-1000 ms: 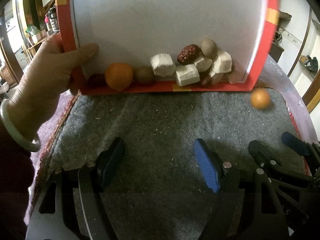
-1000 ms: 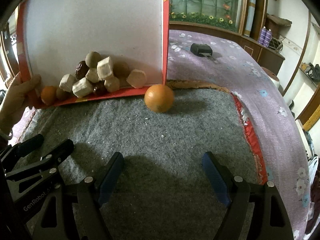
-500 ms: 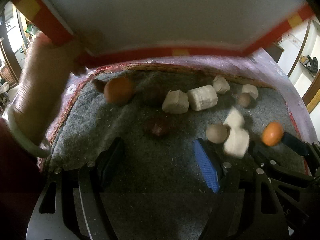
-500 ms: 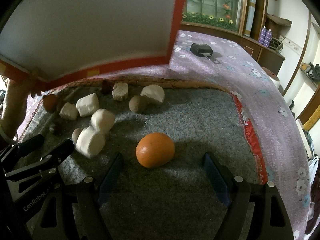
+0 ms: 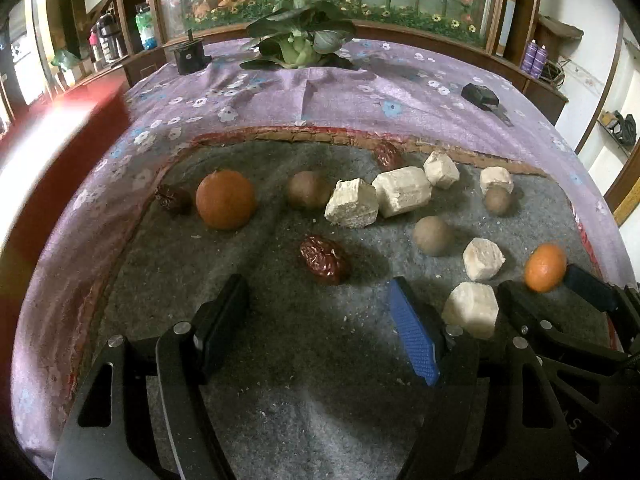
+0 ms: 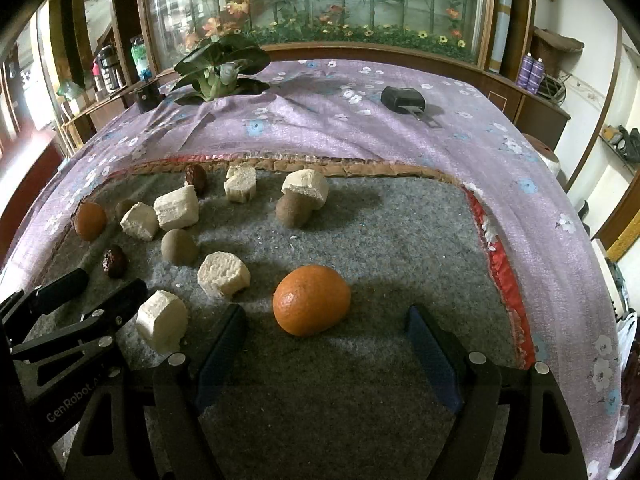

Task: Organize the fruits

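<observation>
1. The right gripper [image 6: 326,344] rests low on the grey felt mat [image 6: 360,400] with its jaws spread wide and nothing between the pads. The nearer orange [image 6: 312,300] lies just ahead of the gap, slightly left of centre. Being round, it could roll off across the felt if one pad reaches it before the other.

2. The left gripper [image 5: 320,320] is also wide open and empty. A red date [image 5: 325,260] lies just beyond its fingertips. The date is small, wrinkled and low, so pads closing too high would probably skid over it or squash it.

3. A pale chunk [image 5: 472,314] sits in the narrow space between the two tools. Either tool swinging inward is likely to knock it, or the tools may strike each other.

4. The fruits lie mixed: a second orange [image 5: 225,199] at the far left beside another date [image 5: 173,199], brown round fruits [image 5: 432,236] among more pale chunks [image 5: 402,191]. A wide closing could catch two kinds together.

5. No sorting container shows clearly; only a blurred red shape [image 5: 60,136] at the left edge. Where each fruit belongs cannot be judged, so misplacing is a risk.

6. Pieces near the mat's far border [image 6: 320,164] could be pushed onto the purple floral cloth [image 6: 400,120].
</observation>
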A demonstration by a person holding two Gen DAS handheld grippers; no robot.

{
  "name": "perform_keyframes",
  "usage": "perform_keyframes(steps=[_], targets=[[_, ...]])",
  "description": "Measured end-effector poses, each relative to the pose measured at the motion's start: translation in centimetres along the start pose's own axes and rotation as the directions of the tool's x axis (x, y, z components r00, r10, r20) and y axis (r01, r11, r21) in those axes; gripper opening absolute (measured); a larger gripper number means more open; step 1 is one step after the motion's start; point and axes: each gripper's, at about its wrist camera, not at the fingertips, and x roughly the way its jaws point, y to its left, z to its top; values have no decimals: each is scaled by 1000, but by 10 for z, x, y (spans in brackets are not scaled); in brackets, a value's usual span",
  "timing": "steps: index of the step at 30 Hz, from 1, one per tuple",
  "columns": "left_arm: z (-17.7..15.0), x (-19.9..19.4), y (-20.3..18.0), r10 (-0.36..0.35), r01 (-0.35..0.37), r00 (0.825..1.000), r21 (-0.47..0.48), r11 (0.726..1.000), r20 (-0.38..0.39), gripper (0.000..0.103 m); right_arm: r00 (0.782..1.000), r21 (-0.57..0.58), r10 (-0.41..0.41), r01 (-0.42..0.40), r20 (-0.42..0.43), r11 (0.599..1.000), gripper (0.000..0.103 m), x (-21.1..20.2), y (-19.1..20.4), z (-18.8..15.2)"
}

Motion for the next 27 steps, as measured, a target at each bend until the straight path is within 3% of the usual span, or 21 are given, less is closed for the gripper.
perform_keyframes(steps=[22,27], targets=[[0,0,1,0,0,1000,0,1000,0,73,1000,1,1,-1,0,1000,81,-1,0,-1],[0,0,0,5,-5,1000,5,1000,-1,73,999,10,32,-32,3,999,81,-5,-4,0]])
